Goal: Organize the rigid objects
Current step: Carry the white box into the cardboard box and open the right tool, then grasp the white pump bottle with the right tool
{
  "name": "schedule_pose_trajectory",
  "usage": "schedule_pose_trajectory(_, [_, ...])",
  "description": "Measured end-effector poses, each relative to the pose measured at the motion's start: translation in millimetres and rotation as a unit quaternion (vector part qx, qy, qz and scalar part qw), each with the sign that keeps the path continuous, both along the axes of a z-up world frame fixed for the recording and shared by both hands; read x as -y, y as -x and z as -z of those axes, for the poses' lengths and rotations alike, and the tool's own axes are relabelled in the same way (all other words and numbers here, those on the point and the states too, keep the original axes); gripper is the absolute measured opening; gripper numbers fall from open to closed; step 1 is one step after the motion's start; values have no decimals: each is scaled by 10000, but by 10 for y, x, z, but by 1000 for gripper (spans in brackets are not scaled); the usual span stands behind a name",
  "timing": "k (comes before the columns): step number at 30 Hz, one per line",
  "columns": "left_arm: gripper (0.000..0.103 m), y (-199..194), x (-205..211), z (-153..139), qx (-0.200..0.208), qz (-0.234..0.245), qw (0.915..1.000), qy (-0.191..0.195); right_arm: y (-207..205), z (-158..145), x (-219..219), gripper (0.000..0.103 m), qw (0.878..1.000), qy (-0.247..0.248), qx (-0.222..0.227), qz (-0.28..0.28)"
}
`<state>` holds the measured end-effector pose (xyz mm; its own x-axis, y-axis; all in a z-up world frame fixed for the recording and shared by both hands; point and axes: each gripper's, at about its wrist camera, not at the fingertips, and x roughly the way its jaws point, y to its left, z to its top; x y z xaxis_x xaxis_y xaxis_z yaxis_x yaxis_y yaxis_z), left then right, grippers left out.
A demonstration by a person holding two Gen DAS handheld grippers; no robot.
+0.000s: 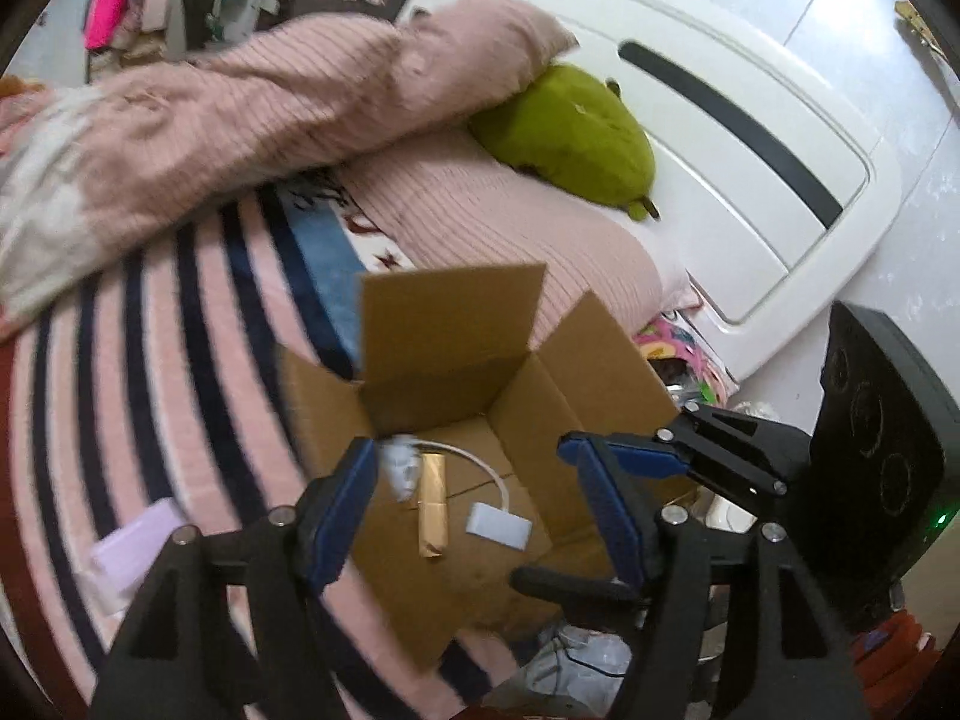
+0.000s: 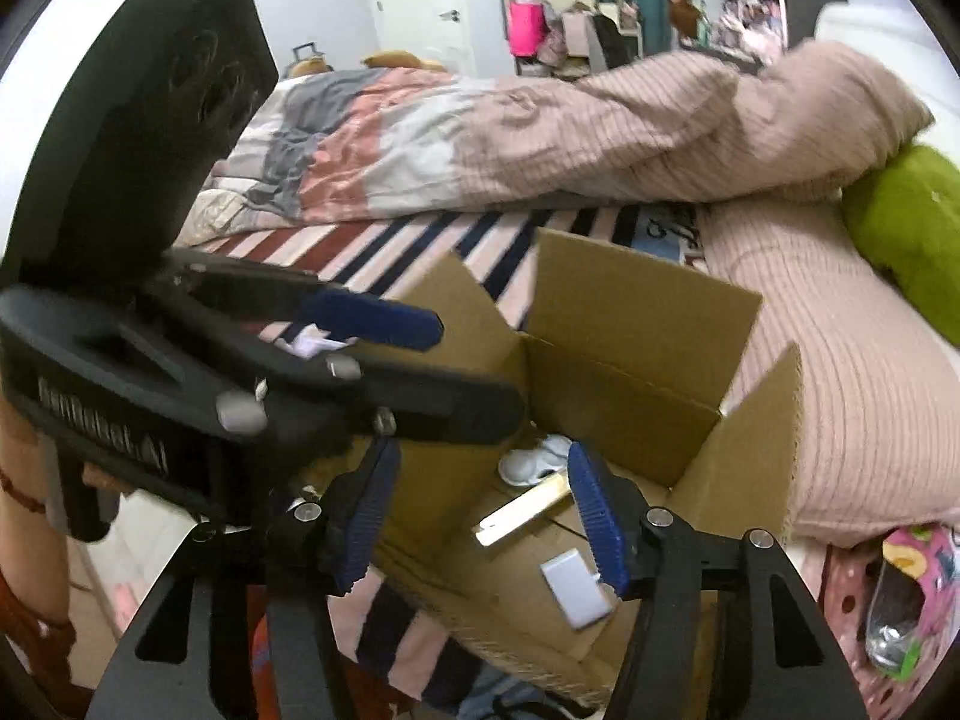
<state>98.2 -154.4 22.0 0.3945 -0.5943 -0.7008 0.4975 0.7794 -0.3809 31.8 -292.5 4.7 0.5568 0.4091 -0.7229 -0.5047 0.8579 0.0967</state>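
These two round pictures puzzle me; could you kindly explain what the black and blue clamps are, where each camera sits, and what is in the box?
Each picture comes from a wide-angle camera mounted on a handheld two-finger clamp; a person holds one in each hand. The left gripper fills the bottom of the left view, with the right gripper entering from the side. The right view looks along the right gripper. Both are open and hold nothing. Below them an open cardboard box sits on a striped bedspread. Inside lie a white adapter with its cable, a gold stick and a small white object too blurred to identify.

L gripper [image 1: 474, 498]: blk frame | blue ribbed pads | silver screws | R gripper [image 2: 486, 516]: same
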Motion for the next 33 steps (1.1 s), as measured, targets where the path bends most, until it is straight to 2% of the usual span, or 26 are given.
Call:
schedule_pose_trajectory(3, [67,156,-369,-128,312,-365,9988,-78,131,-92,-217,60,9992,-11,284,-263])
schedule_pose_trajectory(5, [78,243,-603,-158,488,-620,9968,-158,202,-129,-412,60,9977,-40,430,-516])
schedule_pose_trajectory(8, [79,396,-990,-127,721,-1026,9912,-415,297,-117,-770,60,9931,-161,536,-1032])
schedule_pose_trajectory(12, [79,530,-1438,60,768,-1426,9844,-689,336,45,-1252,60,9869,-172,404,-1552])
schedule_pose_trajectory(17, [79,669,-1869,467,528,-1655,9822,-712,270,448,-1665,60,9798,-120,53,-1993])
schedule_pose_trajectory(20, [79,700,-2087,722,305,-1729,9829,-560,218,775,-1860,60,9754,369,230,-2161])
schedule_pose_trajectory(24, [79,728,-2272,967,69,-1883,9804,-583,123,1170,-2031,64,9700,1186,479,-2069])
schedule_pose_trajectory(26, [79,731,-2335,1066,-40,-1903,9804,-506,110,1292,-2069,80,9639,1414,720,-2138])
schedule_pose_trajectory(27, [79,743,-2348,1103,-73,-1915,9803,-482,69,1317,-2090,82,9620,1485,771,-2159])
schedule_pose_trajectory(33, [79,755,-2379,1299,-268,-1936,9796,-474,14,1542,-2215,83,9517,2020,855,-2146])
